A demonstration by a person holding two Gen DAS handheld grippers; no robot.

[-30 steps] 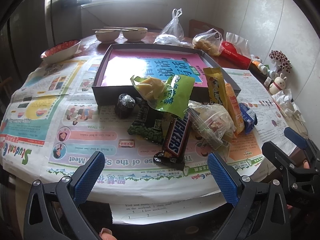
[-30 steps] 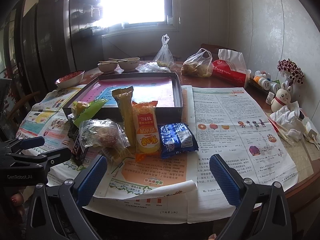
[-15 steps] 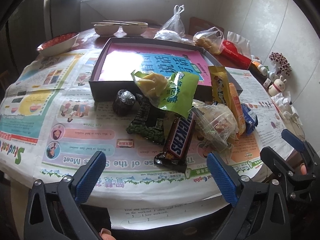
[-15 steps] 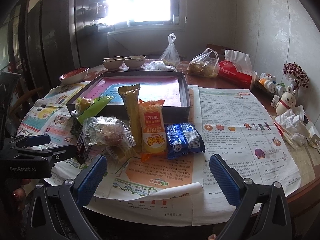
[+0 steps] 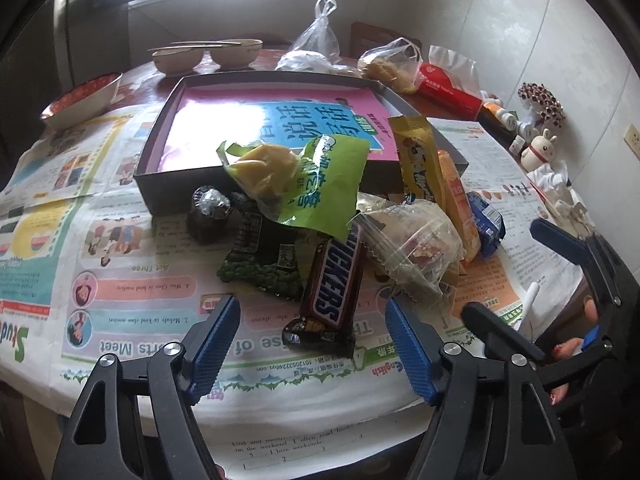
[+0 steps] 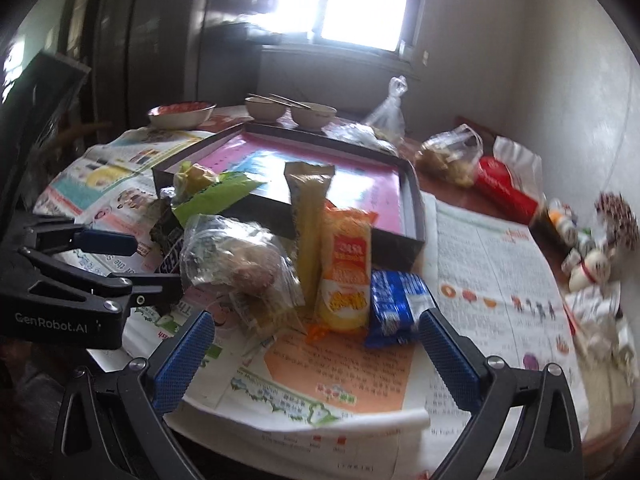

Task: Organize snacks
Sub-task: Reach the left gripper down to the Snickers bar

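A heap of snacks lies on the newspaper-covered surface (image 5: 132,292) just in front of the shallow dark box (image 5: 168,184), which serves as landmark here. The Snickers bar (image 5: 334,284) lies nearest the camera side of the box, its lower end between the spread blue pads of the left gripper (image 5: 312,344), which holds nothing. Beside the bar, toward the box, sits a green pea packet (image 5: 264,264), and a torn green bag of yellow pieces (image 5: 304,176) leans against the box's front wall. A dark foil-topped cake (image 5: 208,214) rests at the box's front left corner. A clear bag (image 5: 408,236) lies to the right of the bar.

The right gripper (image 6: 316,348) is also spread wide and empty, hovering in front of the orange packet (image 6: 346,272), the blue packet (image 6: 396,304) and the tall yellow packet (image 6: 308,224), which leans on the box's front edge.
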